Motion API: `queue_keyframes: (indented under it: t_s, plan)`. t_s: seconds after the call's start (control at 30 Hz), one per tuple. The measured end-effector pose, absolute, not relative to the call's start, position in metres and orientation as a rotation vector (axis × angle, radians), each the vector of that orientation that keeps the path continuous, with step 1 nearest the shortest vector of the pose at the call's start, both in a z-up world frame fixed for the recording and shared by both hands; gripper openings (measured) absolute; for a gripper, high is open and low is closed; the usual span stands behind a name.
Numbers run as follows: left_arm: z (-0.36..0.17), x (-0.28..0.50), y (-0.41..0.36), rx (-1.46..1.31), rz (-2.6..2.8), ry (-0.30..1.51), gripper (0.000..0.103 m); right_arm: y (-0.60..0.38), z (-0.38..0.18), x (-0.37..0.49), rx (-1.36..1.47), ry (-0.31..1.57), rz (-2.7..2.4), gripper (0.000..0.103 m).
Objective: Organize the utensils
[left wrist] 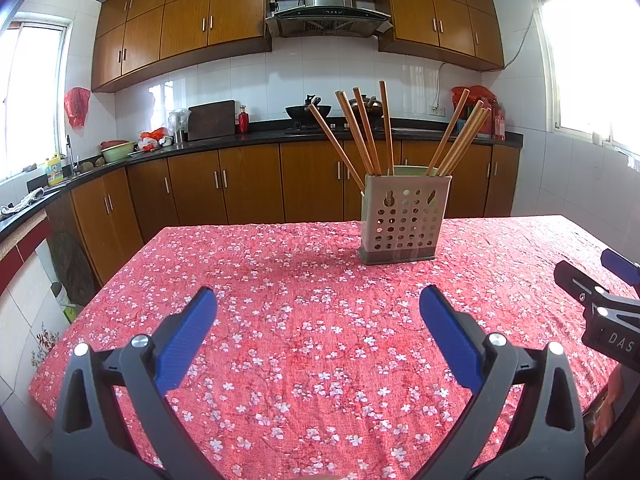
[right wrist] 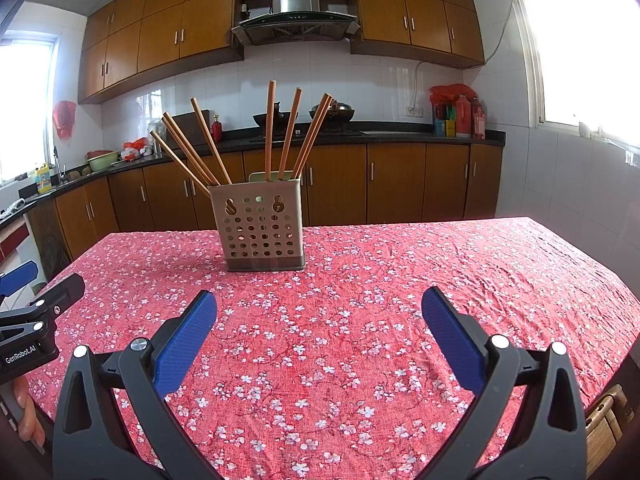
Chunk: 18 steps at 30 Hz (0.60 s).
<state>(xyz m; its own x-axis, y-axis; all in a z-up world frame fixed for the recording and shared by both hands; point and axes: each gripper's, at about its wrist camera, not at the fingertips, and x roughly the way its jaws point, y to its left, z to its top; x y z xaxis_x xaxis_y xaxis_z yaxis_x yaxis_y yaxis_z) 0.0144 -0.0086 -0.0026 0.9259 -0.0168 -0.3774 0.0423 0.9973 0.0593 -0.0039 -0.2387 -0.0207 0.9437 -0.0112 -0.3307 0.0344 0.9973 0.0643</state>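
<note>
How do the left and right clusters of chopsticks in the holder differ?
In the left wrist view, the left cluster of chopsticks leans leftward and spreads wide, with one stick nearly upright; the right cluster of chopsticks leans rightward and sits tighter, its tips bunched. Both are plain wooden sticks standing in the same perforated utensil holder on the red floral tablecloth.

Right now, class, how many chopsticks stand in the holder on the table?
8. Four chopsticks lean left and four stand upright or lean right, all inside the perforated holder on the red floral tablecloth. Shorter utensils could be hidden inside.
</note>
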Motion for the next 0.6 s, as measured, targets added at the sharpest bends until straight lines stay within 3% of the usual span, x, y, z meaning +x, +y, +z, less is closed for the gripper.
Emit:
queue_keyframes:
  t_s: [0.6]
  plan:
    - [-0.0089,0.0171,-0.0098,0.06,-0.028,0.395,0.099,-0.2371,-0.0211,-0.0032,0.069,0.338,-0.024,0.101]
